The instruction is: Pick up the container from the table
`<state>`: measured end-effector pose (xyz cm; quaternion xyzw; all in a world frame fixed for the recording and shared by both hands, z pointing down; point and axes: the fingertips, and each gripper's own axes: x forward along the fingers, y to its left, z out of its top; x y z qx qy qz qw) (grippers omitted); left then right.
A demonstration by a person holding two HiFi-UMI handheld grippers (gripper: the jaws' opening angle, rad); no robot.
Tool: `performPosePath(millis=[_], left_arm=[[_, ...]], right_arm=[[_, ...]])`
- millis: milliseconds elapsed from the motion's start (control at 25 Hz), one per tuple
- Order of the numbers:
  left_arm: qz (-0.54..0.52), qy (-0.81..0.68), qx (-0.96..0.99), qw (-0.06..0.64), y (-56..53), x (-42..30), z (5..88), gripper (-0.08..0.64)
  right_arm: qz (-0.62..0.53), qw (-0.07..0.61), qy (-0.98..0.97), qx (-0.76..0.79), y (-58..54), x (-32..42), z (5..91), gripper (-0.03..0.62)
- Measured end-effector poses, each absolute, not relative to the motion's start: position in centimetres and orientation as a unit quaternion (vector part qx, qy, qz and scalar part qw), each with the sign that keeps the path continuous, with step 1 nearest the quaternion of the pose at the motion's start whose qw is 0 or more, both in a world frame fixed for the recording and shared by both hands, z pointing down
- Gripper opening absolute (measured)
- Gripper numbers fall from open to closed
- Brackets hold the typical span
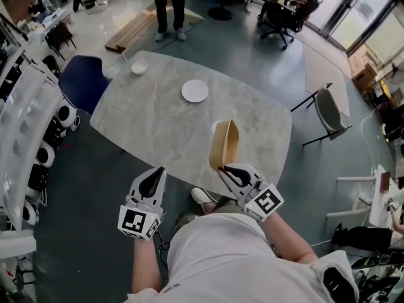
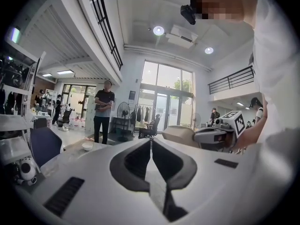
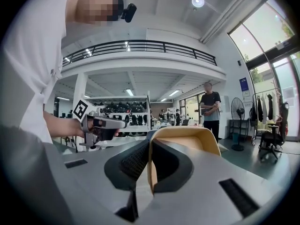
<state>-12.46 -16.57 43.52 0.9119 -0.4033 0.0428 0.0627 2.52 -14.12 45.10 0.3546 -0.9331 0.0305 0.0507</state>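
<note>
Now, right claw (image 1: 221,168) tight on a wall of the tan container (image 1: 225,141) over the table (image 1: 158,118); left claw (image 1: 161,170) together, empty.

This is a big, bright work hall like a lab or an office, with a very high ceiling, a balcony rail (image 3: 140,45) up top, tall glass windows (image 2: 166,93), shelves (image 3: 124,108) full of gear, rolling office chairs (image 1: 278,14), a standing fan (image 3: 237,108) and a grey stone table (image 1: 158,125).
</note>
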Motion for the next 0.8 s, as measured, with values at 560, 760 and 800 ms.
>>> performPosePath(millis=[560,760,800], left_arm=[[0.044,-0.431,0.898,0.072,-16.3,-15.0,44.4,0.002],[0.046,-0.436,0.896,0.073,-16.3,-15.6,44.7,0.002],[0.046,-0.437,0.895,0.073,-16.3,-15.7,44.8,0.002]], right_arm=[[0.019,0.076,-0.943,0.322,-14.9,-0.1,45.7,0.031],[0.014,0.08,-0.946,0.315,-15.1,-0.8,45.8,0.031],[0.014,0.081,-0.946,0.314,-15.1,-1.0,45.8,0.031]])
